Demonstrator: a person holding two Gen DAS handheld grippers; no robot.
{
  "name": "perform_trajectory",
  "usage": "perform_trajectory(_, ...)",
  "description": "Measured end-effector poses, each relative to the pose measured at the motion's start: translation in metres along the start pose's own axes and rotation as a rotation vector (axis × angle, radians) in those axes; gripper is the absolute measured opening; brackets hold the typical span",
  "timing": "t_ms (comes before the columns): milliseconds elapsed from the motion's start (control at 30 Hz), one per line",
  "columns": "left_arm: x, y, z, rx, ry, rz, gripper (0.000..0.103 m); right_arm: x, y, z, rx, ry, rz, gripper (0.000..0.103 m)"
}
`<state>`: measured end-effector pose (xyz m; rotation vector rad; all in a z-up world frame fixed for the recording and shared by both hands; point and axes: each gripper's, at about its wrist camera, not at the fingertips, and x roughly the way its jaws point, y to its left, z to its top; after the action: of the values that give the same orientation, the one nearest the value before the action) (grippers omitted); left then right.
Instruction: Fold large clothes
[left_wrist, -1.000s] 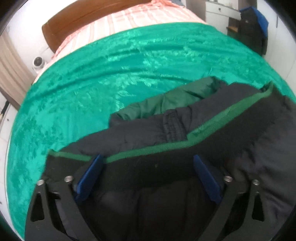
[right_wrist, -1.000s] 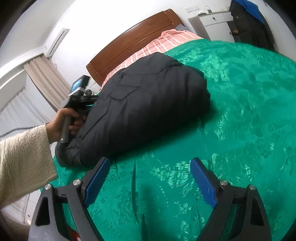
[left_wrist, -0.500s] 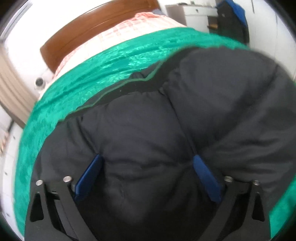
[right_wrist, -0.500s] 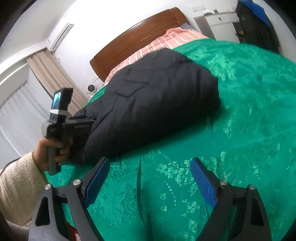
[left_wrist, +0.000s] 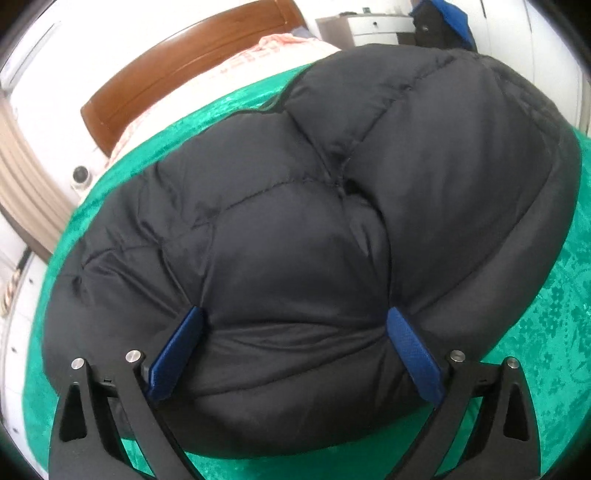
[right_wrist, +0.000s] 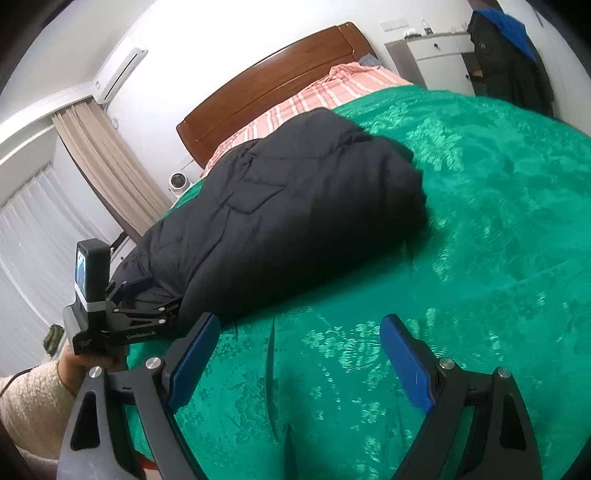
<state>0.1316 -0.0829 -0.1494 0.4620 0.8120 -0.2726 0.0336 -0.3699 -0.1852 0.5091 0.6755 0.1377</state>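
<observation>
A shiny green patterned bedspread (right_wrist: 480, 240) spreads beneath and ahead of the right gripper. Far ahead stand a brown wooden headboard (right_wrist: 266, 85), a pink striped sheet (right_wrist: 325, 92) and a white drawer cabinet (right_wrist: 436, 55); beige curtains (right_wrist: 107, 166) hang far left.

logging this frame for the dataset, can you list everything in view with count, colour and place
puffer jacket: 1, black, folded in a bundle on the bed's left half
bedspread: 1, green, patterned, covering the bed
sheet: 1, pink and white plaid, at the head of the bed
headboard: 1, brown wood, against the wall
air conditioner: 1, white, high on the wall
curtain: 1, beige, left of the bed
small round device: 1, white, beside the bed
cabinet: 1, white, far right
hanging clothes: dark with blue, beside the cabinet
left gripper: 1, black with blue pads, jaws opening around the jacket's near edge
right gripper: 1, same make, open over the bedspread
sleeve: 1, cream, lower left
</observation>
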Motion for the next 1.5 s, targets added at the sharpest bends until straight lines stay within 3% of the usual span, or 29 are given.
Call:
perform_trajectory(167, -0.028, -0.004, 0.003, 0.01, 0.02, 0.01, 0.098, 0.001, -0.01, 0.004, 0.044, -0.011, -0.014, 0.088)
perform_trajectory(300, -0.044, -0.015, 0.003, 0.042, 0.021, 0.059, 0.098, -0.001, -0.012, 0.004, 0.041, -0.021, -0.029, 0.088)
perform_trajectory(800, -0.067, -0.029, -0.01, 0.04, 0.031, 0.088, 0.098, 0.009, -0.007, -0.005, 0.029, 0.016, -0.074, 0.088)
perform_trajectory(867, -0.072, -0.029, -0.012, 0.039, 0.017, 0.069, 0.098, 0.008, -0.009, -0.004, 0.037, 0.015, -0.071, 0.088)
perform_trajectory(1000, -0.088, -0.032, -0.016, 0.05, -0.08, -0.104, 0.098, -0.001, -0.036, 0.003, 0.188, -0.02, -0.03, 0.088)
perform_trajectory(1133, -0.092, -0.061, -0.015, 0.169, -0.171, -0.167, 0.099, -0.012, -0.064, 0.008, 0.309, -0.069, -0.016, 0.088)
perform_trajectory(1200, -0.079, -0.077, -0.013, 0.217, -0.16, -0.189, 0.099, -0.015, -0.067, 0.009, 0.33, -0.084, 0.008, 0.089)
perform_trajectory(1333, -0.027, -0.08, -0.009, 0.14, -0.034, -0.255, 0.101, -0.014, -0.062, 0.009, 0.321, -0.082, 0.048, 0.092)
perform_trajectory(1500, -0.026, -0.09, -0.012, 0.222, -0.053, -0.217, 0.102, 0.006, -0.062, 0.027, 0.361, -0.042, 0.128, 0.096)
